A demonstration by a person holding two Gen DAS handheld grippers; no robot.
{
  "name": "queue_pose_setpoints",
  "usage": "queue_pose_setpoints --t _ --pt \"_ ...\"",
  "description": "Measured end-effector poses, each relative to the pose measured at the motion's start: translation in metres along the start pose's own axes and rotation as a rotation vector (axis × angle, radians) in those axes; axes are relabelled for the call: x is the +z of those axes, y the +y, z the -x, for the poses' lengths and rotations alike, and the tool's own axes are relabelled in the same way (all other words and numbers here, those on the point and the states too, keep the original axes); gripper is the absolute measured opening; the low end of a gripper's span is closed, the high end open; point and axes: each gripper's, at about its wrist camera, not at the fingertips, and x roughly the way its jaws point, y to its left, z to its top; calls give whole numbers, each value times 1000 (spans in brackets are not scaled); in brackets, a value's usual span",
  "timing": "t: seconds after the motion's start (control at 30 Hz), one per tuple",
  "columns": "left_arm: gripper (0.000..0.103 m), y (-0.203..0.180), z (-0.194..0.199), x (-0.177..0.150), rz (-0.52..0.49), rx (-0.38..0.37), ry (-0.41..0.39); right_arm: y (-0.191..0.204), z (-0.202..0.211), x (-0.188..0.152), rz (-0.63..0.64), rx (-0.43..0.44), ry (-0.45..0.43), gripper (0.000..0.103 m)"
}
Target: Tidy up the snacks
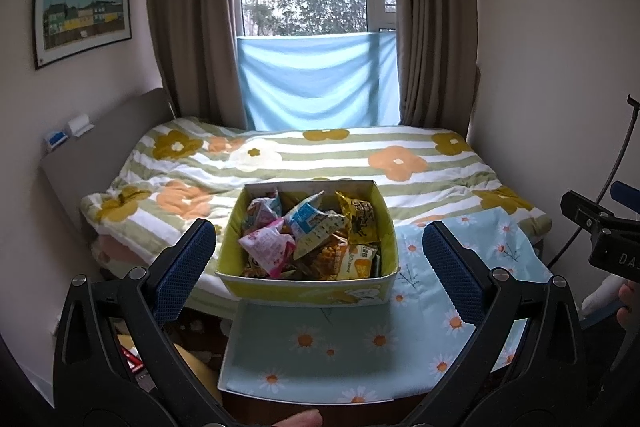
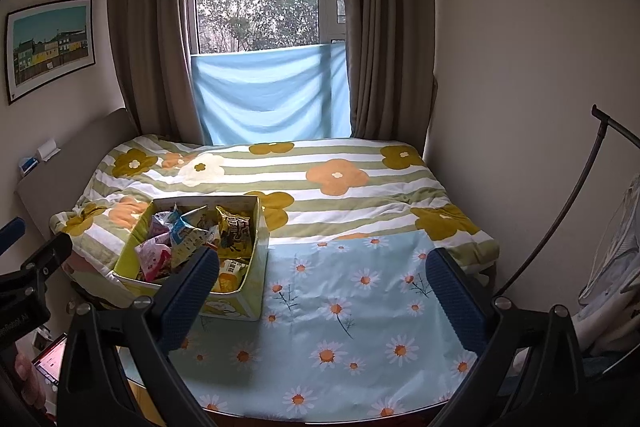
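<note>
A yellow-green open box [image 1: 308, 289] stands on the light-blue daisy cloth [image 1: 320, 347] at the bed's near edge. It holds several snack packets [image 1: 312, 235]: pink, blue-white, orange and yellow ones. My left gripper [image 1: 320, 263] is open and empty, fingers either side of the box, short of it. In the right wrist view the box [image 2: 236, 303] stands at left with the snack packets [image 2: 192, 239] in it. My right gripper [image 2: 324, 291] is open and empty, above the daisy cloth [image 2: 340, 307] to the box's right.
The flowered striped quilt [image 1: 320, 155] covers the bed behind the box. A headboard [image 1: 100, 147] is at left, a window with curtains behind, a wall at right. The other gripper [image 1: 600, 235] shows at the right edge. A laptop [image 2: 50, 359] is low at left.
</note>
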Motion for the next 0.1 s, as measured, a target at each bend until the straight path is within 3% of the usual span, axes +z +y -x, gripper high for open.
queue_pose_setpoints --t 0.1 --pt "103 -1 -5 -1 15 -15 9 -4 -5 3 -5 1 8 103"
